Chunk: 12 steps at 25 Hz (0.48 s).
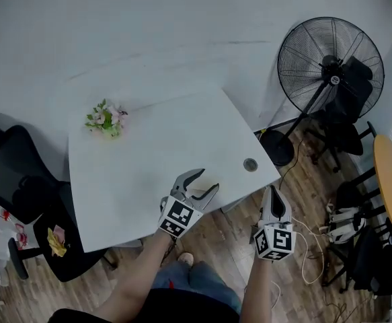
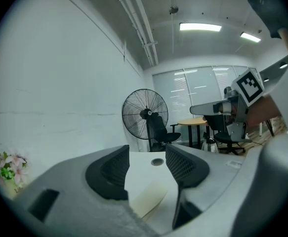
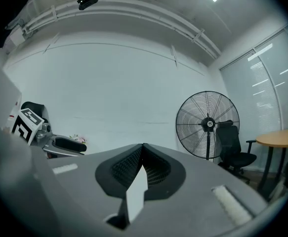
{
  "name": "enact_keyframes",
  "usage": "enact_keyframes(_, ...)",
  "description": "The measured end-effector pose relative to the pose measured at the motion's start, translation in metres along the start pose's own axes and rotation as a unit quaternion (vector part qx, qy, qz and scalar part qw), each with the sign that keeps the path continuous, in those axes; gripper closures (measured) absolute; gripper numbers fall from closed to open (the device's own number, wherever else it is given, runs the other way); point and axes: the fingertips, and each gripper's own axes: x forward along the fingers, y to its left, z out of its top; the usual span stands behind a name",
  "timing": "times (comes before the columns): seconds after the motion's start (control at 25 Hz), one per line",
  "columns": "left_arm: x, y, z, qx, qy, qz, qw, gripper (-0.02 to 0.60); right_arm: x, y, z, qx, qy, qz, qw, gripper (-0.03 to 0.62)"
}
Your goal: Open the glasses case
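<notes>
The left grey two-jaw gripper (image 1: 208, 180) is being held with jaws spread, nothing between them, over the white table (image 1: 128, 180) near its front edge. The right gripper (image 1: 274, 192) is being held closed and empty, beside that table, above the wooden floor (image 1: 216, 241). Where the glasses case lies cannot be told.

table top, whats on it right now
Only a small bunch of flowers near the far left corner, and a round cable hole by the right edge. The open left gripper covers a patch near the front edge; what lies under it is hidden.
</notes>
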Motion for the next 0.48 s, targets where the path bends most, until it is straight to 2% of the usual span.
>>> enact_keyframes(0.28, 0.018, 0.002, -0.009, 0.004, 0.028, 0.008, 0.9996, 0.354, 0.028, -0.007, 0.005, 0.004, 0.003, 0.026, 1.000, 0.582)
enact_keyframes(0.36, 0.025, -0.002, -0.017, 0.021, 0.046, 0.004, 0.9987, 0.353, 0.034, -0.009, 0.005, 0.005, 0.004, 0.033, 0.999, 0.582)
enact_keyframes(0.48, 0.038, -0.011, -0.030, 0.066, 0.086, -0.003, 0.9941, 0.353, 0.041, -0.014, 0.000, 0.003, 0.012, 0.046, 0.999, 0.582)
